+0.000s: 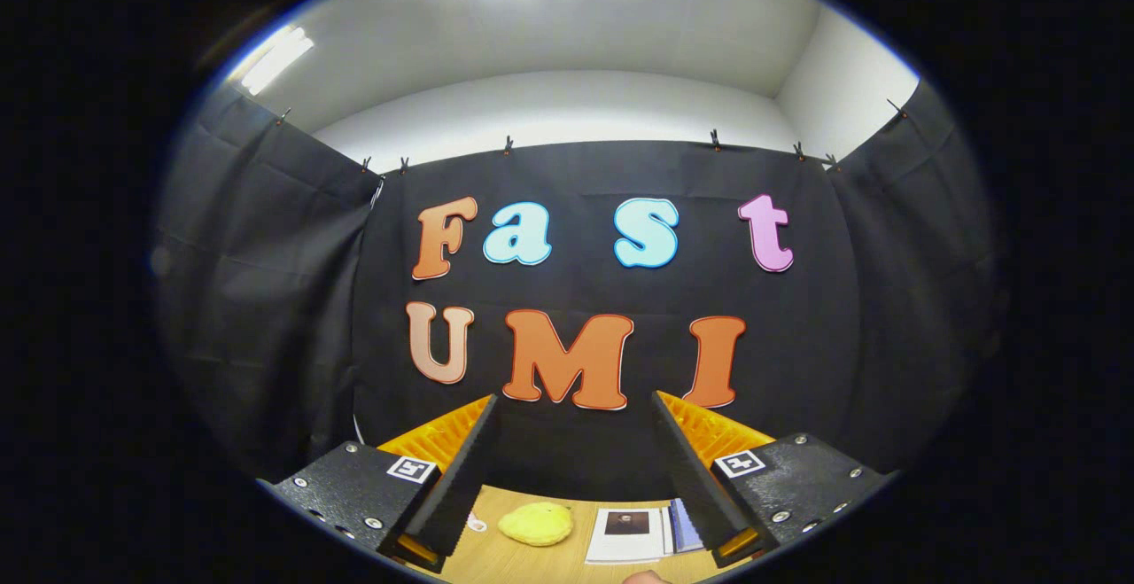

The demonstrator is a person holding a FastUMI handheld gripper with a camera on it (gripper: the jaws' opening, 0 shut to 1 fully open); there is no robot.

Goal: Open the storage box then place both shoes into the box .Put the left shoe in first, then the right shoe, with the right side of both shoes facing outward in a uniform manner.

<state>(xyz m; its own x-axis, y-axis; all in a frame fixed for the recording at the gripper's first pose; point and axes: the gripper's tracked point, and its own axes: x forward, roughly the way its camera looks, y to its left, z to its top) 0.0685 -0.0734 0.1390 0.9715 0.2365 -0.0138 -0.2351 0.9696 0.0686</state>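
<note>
Matt wood-grain table [496, 557] (fuzzy yellow toy [536, 524])

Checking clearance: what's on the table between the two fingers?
Gripper view: a yellow plush toy and a printed booklet lie on the wooden table, between the open hand-held gripper's fingers.

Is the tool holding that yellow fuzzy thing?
No, the tool is open with nothing between its fingers, and the yellow fuzzy thing lies on the wooden table below.

A wooden tabletop [532, 557] lies below the tool's fingers. On it, between the fingers, sits a soft yellow lump [535, 524], and just beside that, toward the right finger, lies a white printed sheet [625, 535] bearing a small dark picture.
</note>
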